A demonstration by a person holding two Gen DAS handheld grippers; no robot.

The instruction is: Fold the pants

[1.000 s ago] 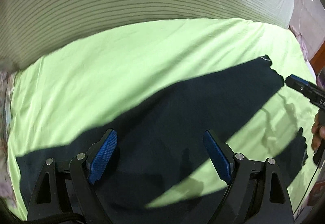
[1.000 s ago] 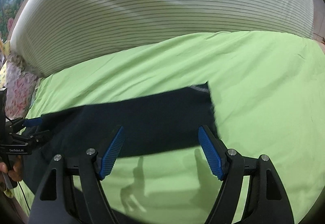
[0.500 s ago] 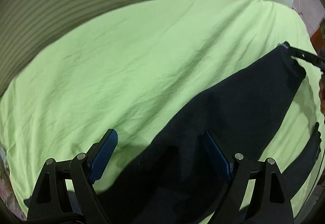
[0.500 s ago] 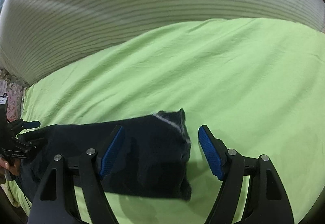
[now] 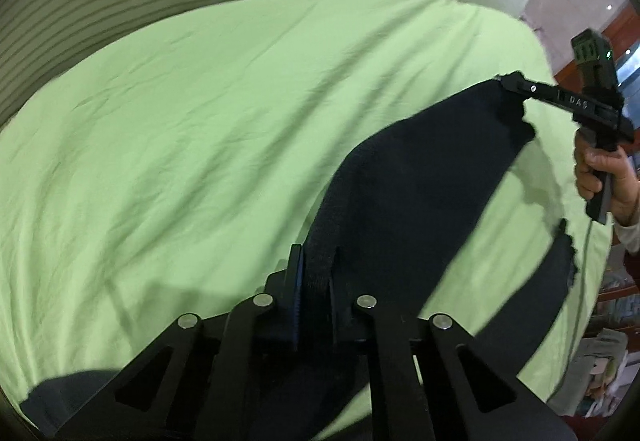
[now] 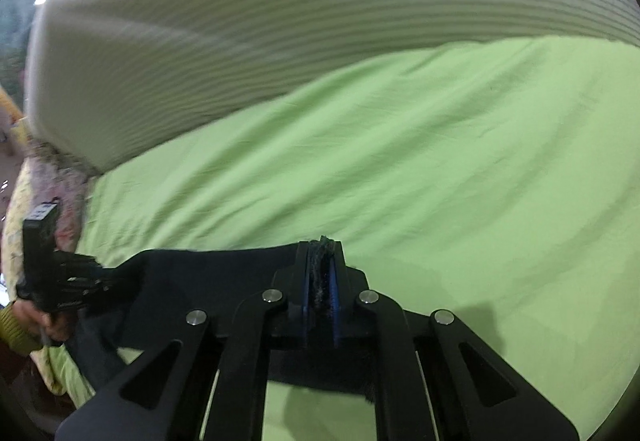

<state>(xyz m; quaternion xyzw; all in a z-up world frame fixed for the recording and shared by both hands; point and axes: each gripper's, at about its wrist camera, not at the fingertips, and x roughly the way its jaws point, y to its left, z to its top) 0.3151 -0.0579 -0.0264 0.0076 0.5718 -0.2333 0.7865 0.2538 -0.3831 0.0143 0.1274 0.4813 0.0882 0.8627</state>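
Gripping pants (image 5: 420, 177), left view shows hanging leg

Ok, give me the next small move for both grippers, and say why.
Probably lift together and carry the pants over the sheet to start the fold. The left gripper and right gripper are each shut on an end, and the cloth sags between them, part of it low near the sheet.
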